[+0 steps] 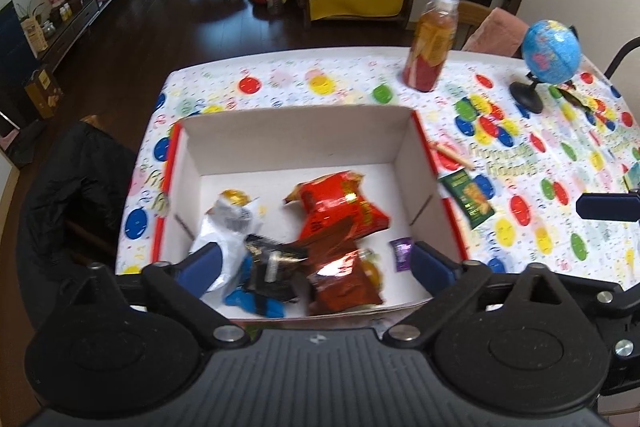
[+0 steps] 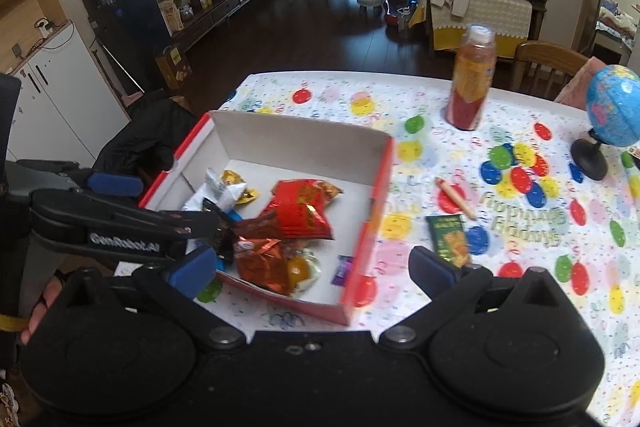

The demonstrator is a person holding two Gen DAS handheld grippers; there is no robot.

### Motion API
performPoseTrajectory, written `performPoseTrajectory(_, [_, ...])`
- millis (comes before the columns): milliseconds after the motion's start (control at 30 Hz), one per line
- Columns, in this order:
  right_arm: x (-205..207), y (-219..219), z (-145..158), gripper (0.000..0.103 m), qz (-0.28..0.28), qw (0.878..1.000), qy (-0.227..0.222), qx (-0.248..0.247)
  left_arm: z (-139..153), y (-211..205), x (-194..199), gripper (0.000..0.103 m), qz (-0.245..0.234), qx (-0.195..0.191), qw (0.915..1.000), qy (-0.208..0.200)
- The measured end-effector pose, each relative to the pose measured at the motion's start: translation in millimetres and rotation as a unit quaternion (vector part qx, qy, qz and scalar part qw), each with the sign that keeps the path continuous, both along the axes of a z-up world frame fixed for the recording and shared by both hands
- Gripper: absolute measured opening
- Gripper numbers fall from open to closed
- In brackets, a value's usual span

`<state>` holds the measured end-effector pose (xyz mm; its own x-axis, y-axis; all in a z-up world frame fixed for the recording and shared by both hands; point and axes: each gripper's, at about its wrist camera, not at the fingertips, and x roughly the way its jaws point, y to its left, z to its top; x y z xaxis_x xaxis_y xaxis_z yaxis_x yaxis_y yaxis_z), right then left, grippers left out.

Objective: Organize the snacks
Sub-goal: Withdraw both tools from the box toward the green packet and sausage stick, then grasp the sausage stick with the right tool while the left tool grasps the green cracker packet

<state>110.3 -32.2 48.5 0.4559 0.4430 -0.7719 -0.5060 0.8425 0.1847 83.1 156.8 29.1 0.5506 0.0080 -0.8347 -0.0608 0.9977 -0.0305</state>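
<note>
A white cardboard box with red edges (image 1: 296,135) (image 2: 296,141) sits on the balloon-print tablecloth. It holds a red snack bag (image 1: 340,205) (image 2: 304,209), a silver-white packet (image 1: 224,223), a black packet (image 1: 272,259), a dark red foil packet (image 1: 344,283) (image 2: 264,261) and a small purple candy (image 1: 402,253). My left gripper (image 1: 318,263) hovers open above the box's near end, holding nothing. My right gripper (image 2: 312,269) stands open over the box's near right corner, also holding nothing. A green snack packet (image 1: 468,197) (image 2: 450,239) and a thin orange stick (image 1: 452,153) (image 2: 456,197) lie outside on the cloth.
A tall orange-red bottle (image 1: 430,45) (image 2: 472,79) and a small blue globe (image 1: 550,53) (image 2: 614,107) stand at the far right of the table. A chair draped in a black jacket (image 1: 80,187) stands at the left edge. A hand shows at the lower left (image 2: 40,311).
</note>
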Motion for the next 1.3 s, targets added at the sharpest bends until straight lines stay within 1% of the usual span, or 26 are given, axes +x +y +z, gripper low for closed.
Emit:
performPoseTrajectory(200, [6.8, -46.5, -11.7, 0.103, -0.014, 1.000, 0.002, -0.003, -3.2, -35.1, 8.4, 0.102, -0.016, -0.007, 0.9999, 0.000])
performPoseTrajectory(333, [17.8, -78.4, -23.6, 0.103, -0.027, 0.999, 0.006, -0.019, -8.8, -61.9, 16.4, 0.102, -0.018, -0.010, 0.9998, 0.002])
performPoseTrajectory(433, [30.8, -103.2, -30.1, 0.103, -0.043, 0.999, 0.010, -0.029, -13.2, -86.9, 22.9, 0.102, -0.021, -0.002, 0.9998, 0.002])
performPoseTrajectory(500, [39.0, -117.6, -34.3, 0.102, -0.051, 0.998, 0.005, -0.039, -15.9, -101.6, 28.9, 0.102, -0.021, -0.008, 0.9997, 0.003])
performPoseTrajectory(600, [53.8, -136.6, -38.8, 0.102, -0.051, 0.998, 0.006, -0.041, -20.0, -123.7, 37.8, 0.102, -0.015, -0.005, 0.9999, 0.003])
performPoseTrajectory(767, [83.9, -162.8, -42.4, 0.102, -0.049, 0.998, 0.009, -0.038, -28.7, -157.5, 56.7, 0.102, 0.011, -0.003, 0.9999, 0.008])
performPoseTrajectory(933, [117.8, -180.2, -43.1, 0.100, -0.028, 0.999, 0.017, -0.031, -39.3, -185.7, 73.3, 0.102, 0.043, 0.003, 0.9991, 0.007])
performPoseTrajectory(1067, [146.4, -185.6, -47.7, 0.098, -0.009, 0.999, 0.026, -0.028, -45.7, -208.5, 82.9, 0.102, 0.070, 0.008, 0.9975, -0.004])
performPoseTrajectory(1167, [166.6, -184.2, -53.1, 0.098, 0.027, 0.999, 0.033, -0.026, -54.6, -223.2, 85.7, 0.102, 0.098, 0.015, 0.9950, -0.016])
performPoseTrajectory(1300, [190.5, -175.1, -63.3, 0.096, 0.067, 0.996, 0.042, -0.034, -71.8, -238.2, 93.1, 0.102, 0.129, 0.018, 0.9914, -0.007])
